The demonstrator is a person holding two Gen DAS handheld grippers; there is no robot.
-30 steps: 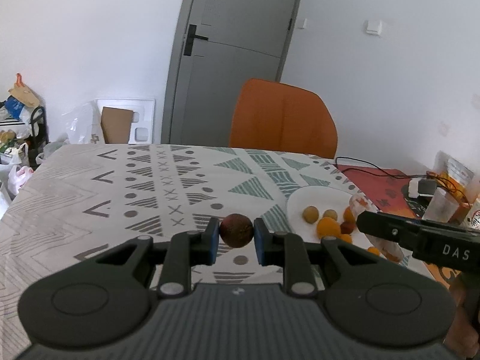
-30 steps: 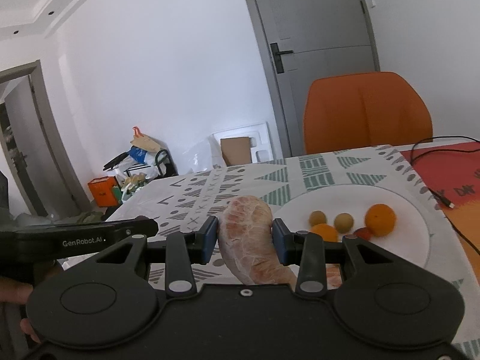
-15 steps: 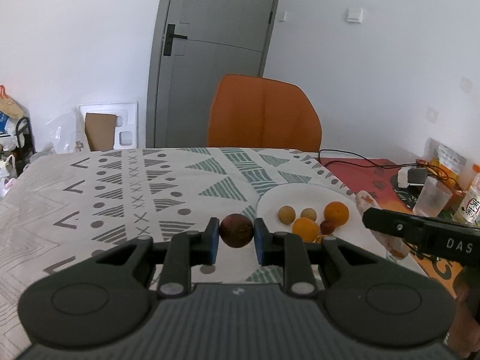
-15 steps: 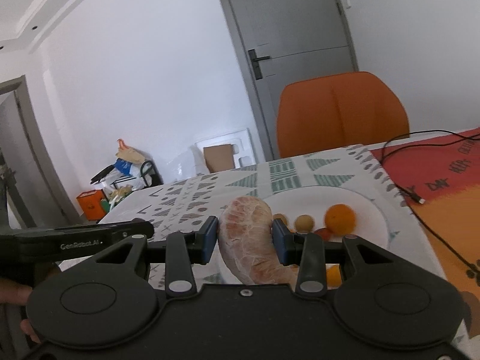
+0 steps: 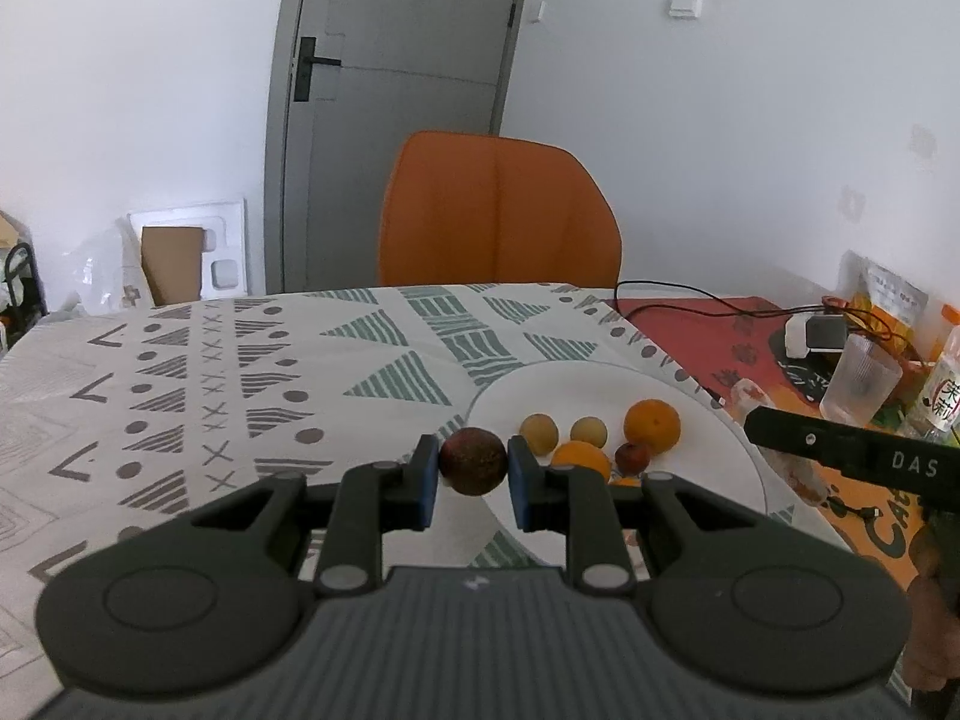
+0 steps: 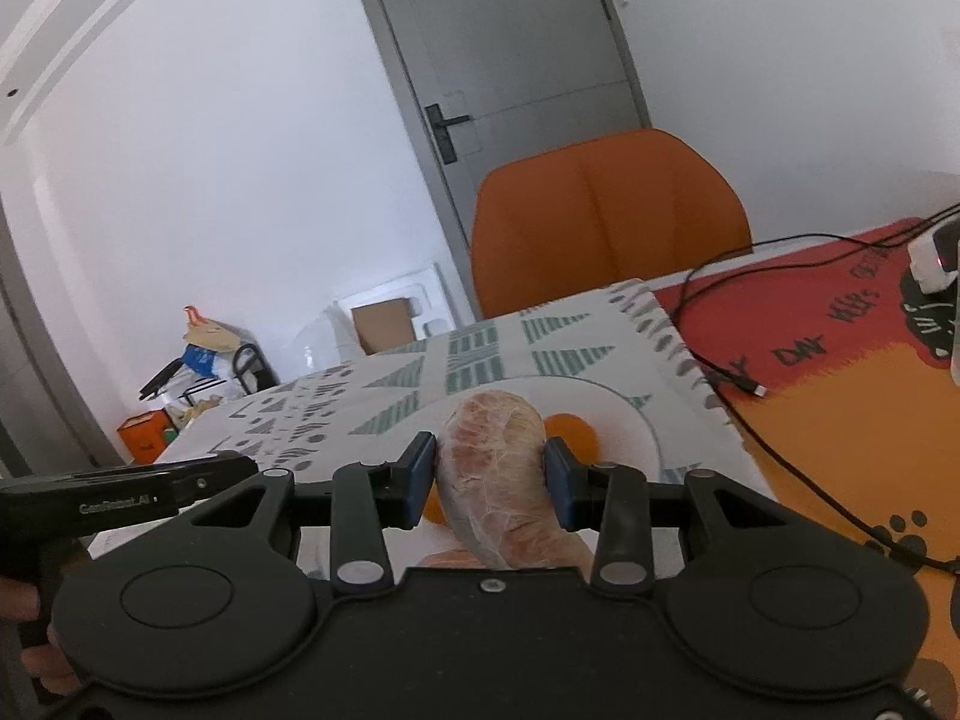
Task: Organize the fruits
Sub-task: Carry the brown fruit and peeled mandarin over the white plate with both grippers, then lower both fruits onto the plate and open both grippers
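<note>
Pinching a dark red fruit (image 5: 472, 459), left claw (image 5: 472, 474), right claw (image 6: 489, 474) clamped on peeled pomelo segment (image 6: 501, 480)

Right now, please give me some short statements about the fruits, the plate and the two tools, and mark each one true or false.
1. The left tool holds a dark round fruit. True.
2. The right tool is empty. False: it grips a peeled citrus segment.
3. The white plate has several fruits on it. True.
4. The largest orange lies on the patterned tablecloth. False: it lies on the plate.
5. A green chair stands behind the table. False: the chair is orange.
</note>
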